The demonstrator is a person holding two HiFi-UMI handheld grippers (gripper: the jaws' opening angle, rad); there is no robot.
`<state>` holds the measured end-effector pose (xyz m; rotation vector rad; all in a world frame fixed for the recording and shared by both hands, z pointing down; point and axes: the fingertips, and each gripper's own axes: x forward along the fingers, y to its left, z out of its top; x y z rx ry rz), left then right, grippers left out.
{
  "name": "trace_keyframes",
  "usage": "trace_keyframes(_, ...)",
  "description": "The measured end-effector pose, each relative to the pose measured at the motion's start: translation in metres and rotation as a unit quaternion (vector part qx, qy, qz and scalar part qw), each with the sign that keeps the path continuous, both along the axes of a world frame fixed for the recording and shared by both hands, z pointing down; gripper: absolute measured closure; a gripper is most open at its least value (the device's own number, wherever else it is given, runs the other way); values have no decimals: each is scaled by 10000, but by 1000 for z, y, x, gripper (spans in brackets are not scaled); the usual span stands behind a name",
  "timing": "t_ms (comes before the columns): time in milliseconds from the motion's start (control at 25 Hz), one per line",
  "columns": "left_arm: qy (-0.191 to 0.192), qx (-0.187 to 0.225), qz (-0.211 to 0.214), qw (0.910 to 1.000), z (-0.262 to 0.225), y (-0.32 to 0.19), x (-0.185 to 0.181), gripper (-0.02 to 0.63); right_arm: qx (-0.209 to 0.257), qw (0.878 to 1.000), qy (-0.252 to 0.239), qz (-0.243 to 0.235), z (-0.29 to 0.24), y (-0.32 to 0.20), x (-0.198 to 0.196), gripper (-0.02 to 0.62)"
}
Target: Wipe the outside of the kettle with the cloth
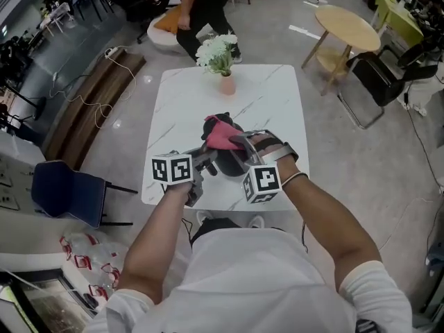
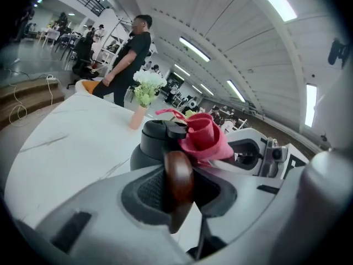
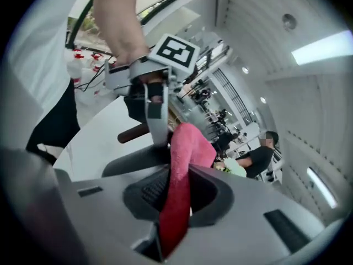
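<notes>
A dark kettle [image 1: 230,162] sits at the near edge of a white marbled surface [image 1: 180,109]. The left gripper [image 2: 179,189] jaws pinch its brown handle [image 2: 177,170]. The right gripper [image 3: 174,195] jaws pinch a pink cloth [image 1: 220,134] against the kettle's top. A flower vase [image 1: 222,60] stands at twelve o'clock and a round wooden table [image 1: 347,26] at two o'clock.

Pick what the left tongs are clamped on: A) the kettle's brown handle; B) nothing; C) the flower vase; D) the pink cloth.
A: the left gripper view shows the left tongs closed on the brown handle, while the pink cloth sits in the right tongs.
</notes>
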<state>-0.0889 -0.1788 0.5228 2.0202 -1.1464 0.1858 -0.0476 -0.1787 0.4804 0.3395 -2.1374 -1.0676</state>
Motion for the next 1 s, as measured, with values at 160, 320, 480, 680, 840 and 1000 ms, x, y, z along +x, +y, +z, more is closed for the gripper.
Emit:
trace_keyframes(160, -244, 42, 49, 9997, -2, 3, -16, 506, 116, 9982, 293, -508, 20, 20, -24, 531)
trace_keyframes(320, -185, 14, 104, 9998, 4, 6, -23, 506, 50, 9973, 227, -699, 27, 27, -31, 532)
trace_keyframes(480, -149, -34, 283, 9995, 4, 5, -21, 506, 84, 9947, 233, -999, 35, 39, -27, 532)
trace_keyframes(680, -220, -63, 384, 9990, 3, 1, -27, 505, -50, 9880, 742, -1352, 70, 60, -19, 534)
trace_keyframes(840, -229, -31, 438, 9988, 1, 3, -20, 506, -227, 9838, 1110, -1388, 109, 73, -6, 534)
trace_keyframes(1000, -265, 2, 526, 9983, 0, 7, -16, 505, -499, 9794, 1370, -1399, 142, 88, 5, 534)
